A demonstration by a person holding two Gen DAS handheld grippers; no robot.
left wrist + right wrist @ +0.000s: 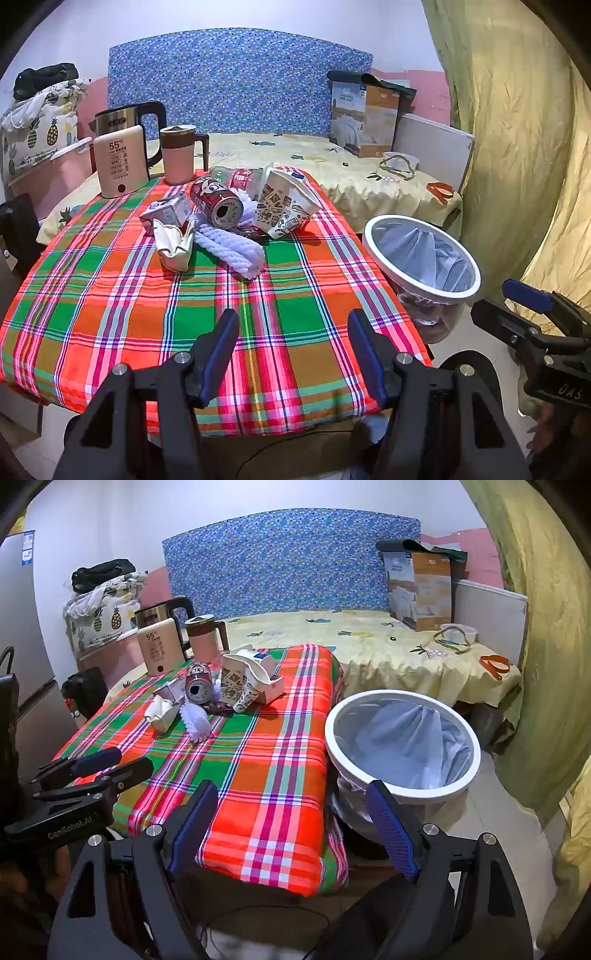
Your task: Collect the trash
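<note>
Left tongs (291, 325) and right tongs (293, 801) gape empty over the bench's (110, 314) near edge; the trash pile (229, 214) lies well ahead, bin (402, 738) beside the bench.

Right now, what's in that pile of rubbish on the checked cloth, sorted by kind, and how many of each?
Drink cans: 1, the red can
Paper cups: 2, patterned paper cup and crushed white cup
Small cartons: 1, small carton
Plastic bottles: 1, plastic bottle, partly hidden
Rope bundles: 1, white rope
Total: 6, possibly more underneath.
</note>
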